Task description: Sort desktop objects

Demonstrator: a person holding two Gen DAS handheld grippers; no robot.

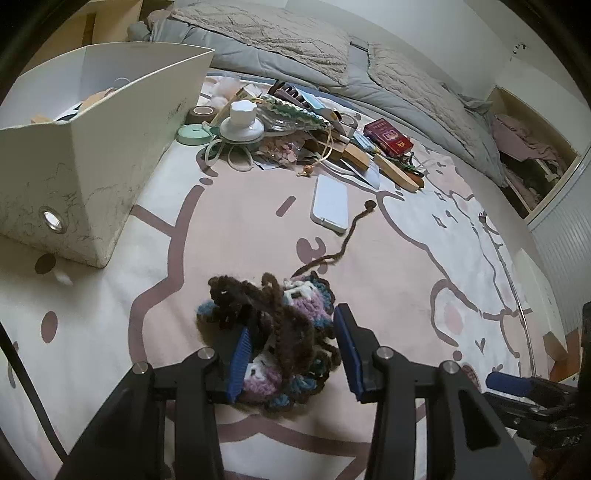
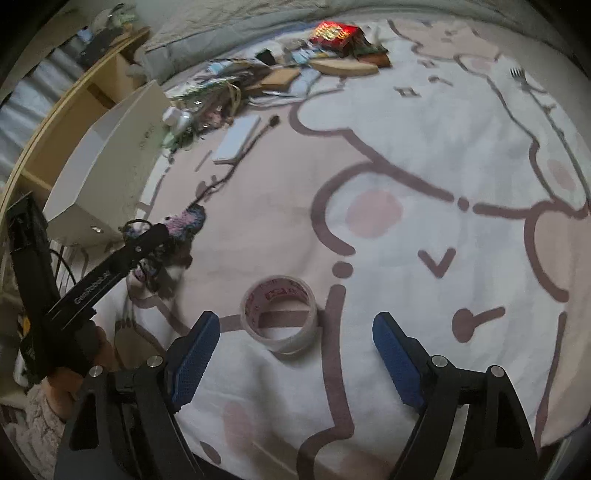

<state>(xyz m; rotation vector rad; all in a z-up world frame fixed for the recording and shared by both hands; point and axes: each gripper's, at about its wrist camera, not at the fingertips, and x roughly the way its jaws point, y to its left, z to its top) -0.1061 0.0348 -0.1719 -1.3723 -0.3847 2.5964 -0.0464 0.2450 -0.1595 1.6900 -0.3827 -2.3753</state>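
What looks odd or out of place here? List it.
The crochet piece lies crumpled between the open left gripper, its brown yarn cord trailing loose across the bedsheet. Beyond it, a jumbled pile sits unsorted.

A: What is the white box (image 1: 92, 155) hiding? Its near wall is covering most of the contents; only a few scraps are peeking over the rim.

B: And the crocheted piece (image 1: 284, 332)?

A: The left tool (image 1: 291, 350) is covering its lower part, so its shape is staying unclear.

B: The pile (image 2: 280, 70) by the bed's far edge?

A: In the right wrist view it is blurring into streaks; the red packet (image 2: 334, 33) is showing print too smeared to read. Both tools' handles are running off the bottom edge.
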